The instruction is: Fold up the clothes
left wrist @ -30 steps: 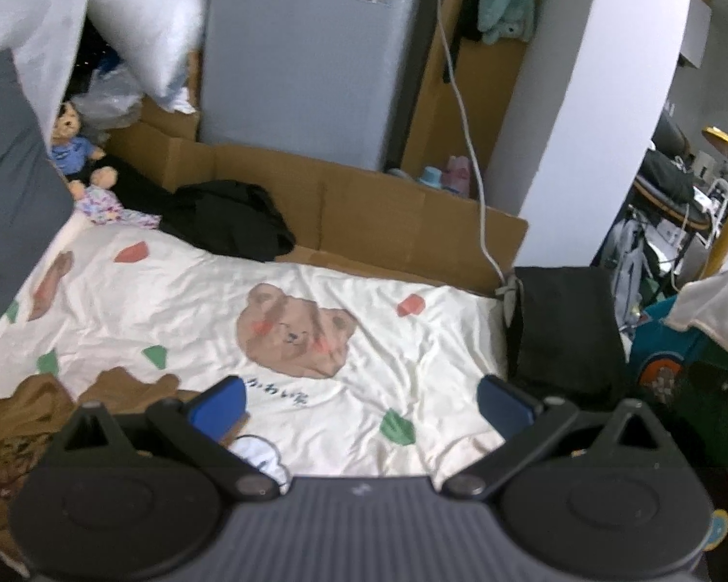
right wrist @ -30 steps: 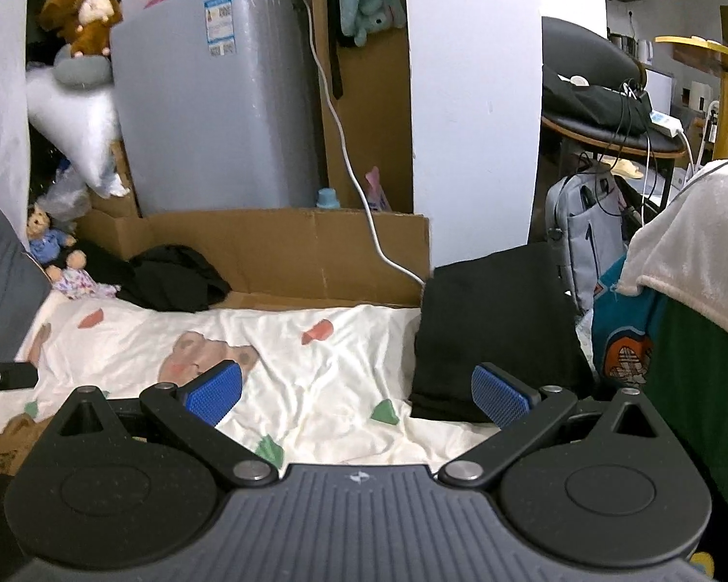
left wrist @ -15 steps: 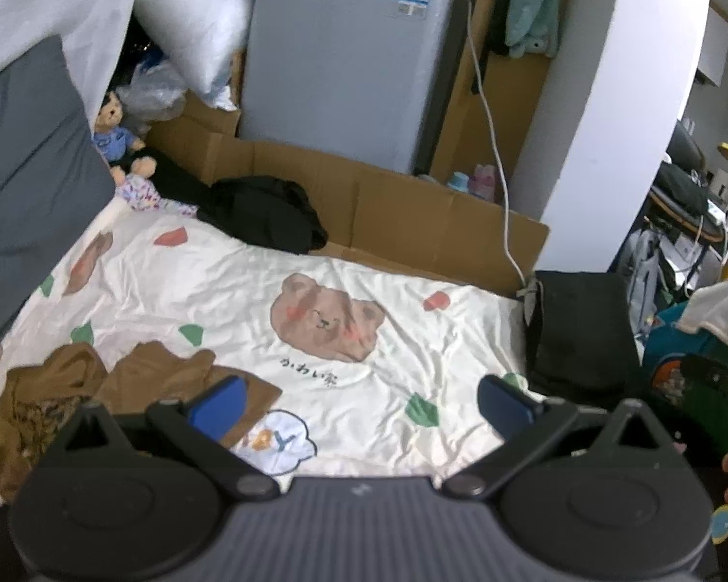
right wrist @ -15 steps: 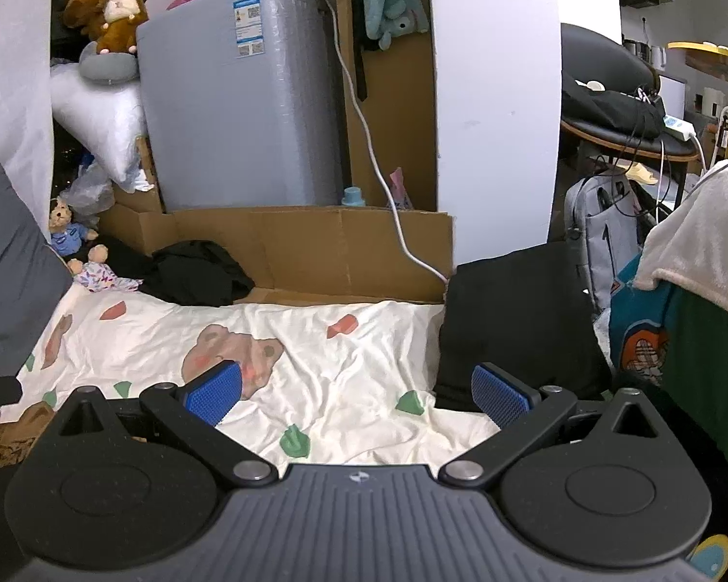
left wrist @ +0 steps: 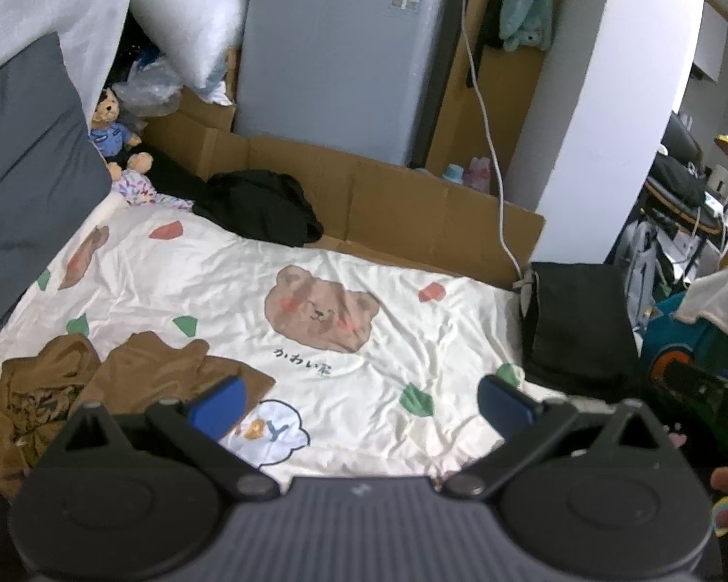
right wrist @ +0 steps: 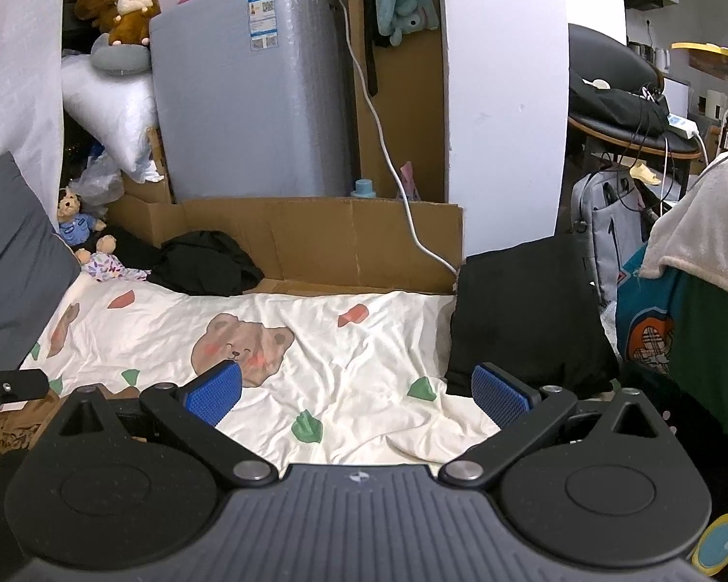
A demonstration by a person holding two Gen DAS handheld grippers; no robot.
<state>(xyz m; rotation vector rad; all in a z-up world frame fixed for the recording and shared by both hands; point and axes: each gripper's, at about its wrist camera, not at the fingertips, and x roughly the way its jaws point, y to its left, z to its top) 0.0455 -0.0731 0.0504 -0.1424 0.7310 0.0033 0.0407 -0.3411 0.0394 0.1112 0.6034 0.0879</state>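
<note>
left gripper (left wrist: 361, 400): held above near edge of bed, blue fingers (left wrist: 216, 400) spread wide, nothing between them
right gripper (right wrist: 356, 390): likewise above near edge, fingers (right wrist: 500, 395) spread wide, holding nothing
brown garment (left wrist: 97, 388): crumpled in a heap at near-left corner of bear-print sheet (left wrist: 364, 373), partly under left finger in left wrist view; only a sliver visible at left edge of right wrist view (right wrist: 19, 417)
folded black garment (right wrist: 524, 320): neat flat rectangle at right edge of bed, well apart from brown heap
loose black garment (left wrist: 262, 203): bunched at far edge of bed against cardboard panel (left wrist: 412, 203)
middle of sheet: bare of clothes between the three garments
step in hand: judged a pause between garments; one item folded and set aside, two unfolded, neither gripper engaged with cloth
stage: cannot settle how many folds belong to this session; mid-pile by the look of things
next move, as a judgement: brown heap nearest, closest to left gripper; calls for pinching an edge or shoulder seam, lifting clear, spreading flat on open middle of sheet
needs: both grippers on separate corners to pull out wrinkles before any crease
risk: heap tangled, hem and sleeves not distinguishable here; a blind pinch likely to catch several layers, or sheet underneath
handling: thin, limp cloth, apt to slide and bunch on wrinkled sheet
</note>
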